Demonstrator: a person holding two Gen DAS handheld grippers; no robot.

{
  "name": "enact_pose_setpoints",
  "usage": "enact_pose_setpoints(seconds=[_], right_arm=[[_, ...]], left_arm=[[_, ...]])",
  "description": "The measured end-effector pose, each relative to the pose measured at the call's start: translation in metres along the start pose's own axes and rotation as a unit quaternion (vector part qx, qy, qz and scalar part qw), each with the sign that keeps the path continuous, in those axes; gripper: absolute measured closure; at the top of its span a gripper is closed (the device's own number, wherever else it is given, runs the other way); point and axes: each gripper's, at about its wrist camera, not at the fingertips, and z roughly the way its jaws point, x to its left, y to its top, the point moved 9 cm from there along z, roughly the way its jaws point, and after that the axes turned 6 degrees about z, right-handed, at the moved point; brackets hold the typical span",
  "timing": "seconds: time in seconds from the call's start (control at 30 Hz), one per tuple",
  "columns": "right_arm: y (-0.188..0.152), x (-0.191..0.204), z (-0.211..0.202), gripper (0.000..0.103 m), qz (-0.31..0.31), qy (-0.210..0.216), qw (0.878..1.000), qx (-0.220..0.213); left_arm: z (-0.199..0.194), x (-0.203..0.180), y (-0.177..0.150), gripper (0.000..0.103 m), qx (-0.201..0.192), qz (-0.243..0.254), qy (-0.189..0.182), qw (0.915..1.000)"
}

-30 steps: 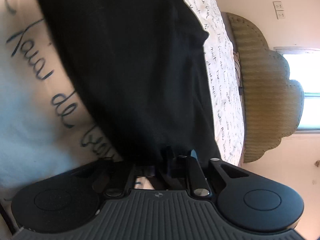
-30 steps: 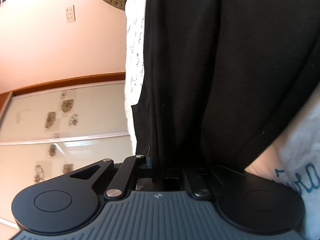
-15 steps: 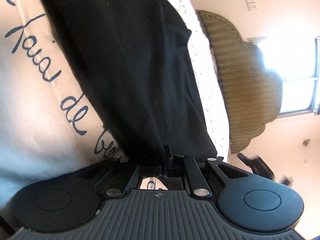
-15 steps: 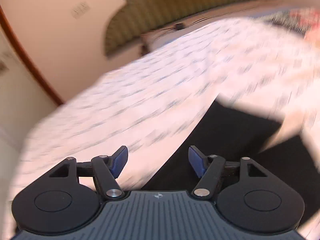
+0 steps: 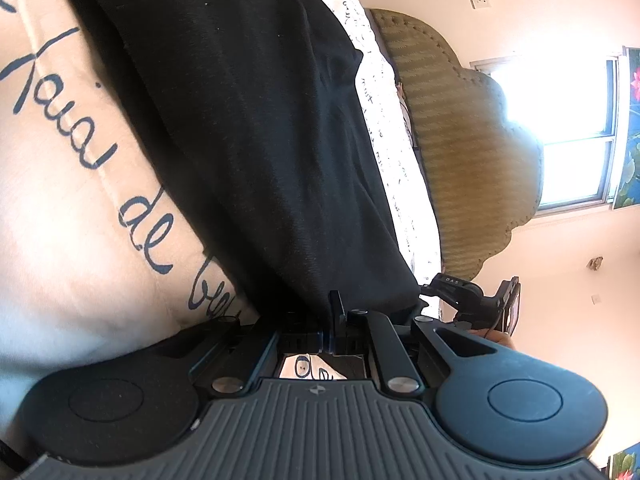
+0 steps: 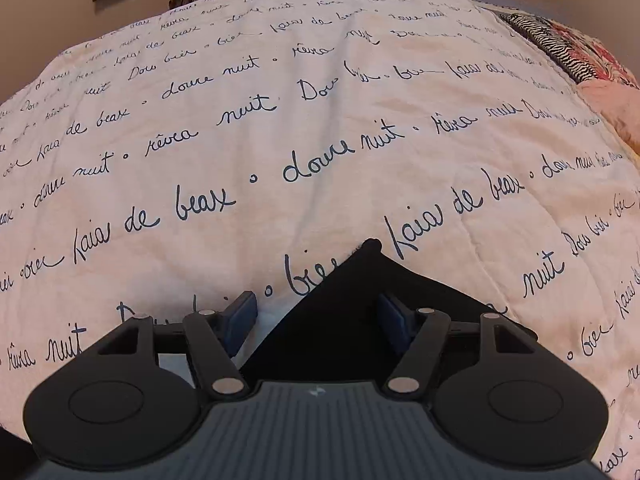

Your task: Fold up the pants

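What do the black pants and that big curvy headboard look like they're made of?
The pants look like a soft, matte knit, probably cotton jersey: no sheen, loose drape, specks of lint. The headboard seems upholstered in olive ribbed fabric, perhaps corduroy, with piped scalloped edges.

The bedspread carries rows of dark handwritten script, with dots between the phrases: "nuit", "de beax", "Dou" and a word like "doure" can be read. A black device beyond the bed bears the white letters "DAS".
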Motion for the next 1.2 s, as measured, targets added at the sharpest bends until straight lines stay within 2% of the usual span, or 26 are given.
enact_pose_setpoints(seconds=[0.03,0.07,0.1,0.2,0.37,0.57,0.7,0.77,0.83,0.93,1.0,1.2], right_arm=[[0.0,-0.002,-0.002,0.05,0.0,0.004,1.0,-0.007],[0.003,-0.005,-0.004,0.07,0.007,0.014,1.0,-0.013],[0.006,-0.01,-0.004,0.082,0.02,0.027,0.999,-0.016],[0.009,-0.021,-0.007,0.095,0.057,0.068,0.996,-0.027],[0.009,-0.036,-0.037,0.1,0.123,0.146,0.979,-0.07],[-0.003,-0.08,-0.112,0.1,0.185,0.261,0.937,-0.138],[-0.034,-0.132,-0.148,0.1,0.231,0.307,0.909,-0.163],[-0.058,-0.163,-0.15,0.1,0.258,0.312,0.9,-0.162],[-0.085,-0.194,-0.139,0.1,0.286,0.3,0.897,-0.153],[-0.123,-0.233,-0.099,0.099,0.335,0.27,0.895,-0.117],[-0.14,-0.243,-0.081,0.099,0.349,0.272,0.891,-0.104],[-0.132,-0.237,-0.072,0.099,0.353,0.295,0.881,-0.106]], left_arm=[[0.0,0.0,0.0,0.09,0.001,0.0,-0.002,1.0],[0.002,-0.001,0.002,0.09,0.002,0.001,-0.003,1.0],[0.002,-0.001,0.003,0.09,0.003,0.003,-0.003,1.0],[0.005,-0.001,0.005,0.09,0.003,0.009,-0.004,0.9999],[0.01,-0.004,0.004,0.09,0.004,0.014,-0.008,0.9999],[0.013,-0.005,0.006,0.09,0.005,0.014,-0.012,0.9998],[0.016,-0.002,0.007,0.09,0.01,0.01,-0.02,0.9997],[0.016,-0.001,0.009,0.09,0.015,0.008,-0.025,0.9995],[0.017,-0.001,0.009,0.09,0.017,0.01,-0.025,0.9995],[0.019,-0.002,0.009,0.09,0.017,0.016,-0.019,0.9995],[0.019,-0.003,0.009,0.09,0.017,0.02,-0.017,0.9995],[0.02,-0.003,0.007,0.09,0.012,0.023,-0.014,0.9996]])
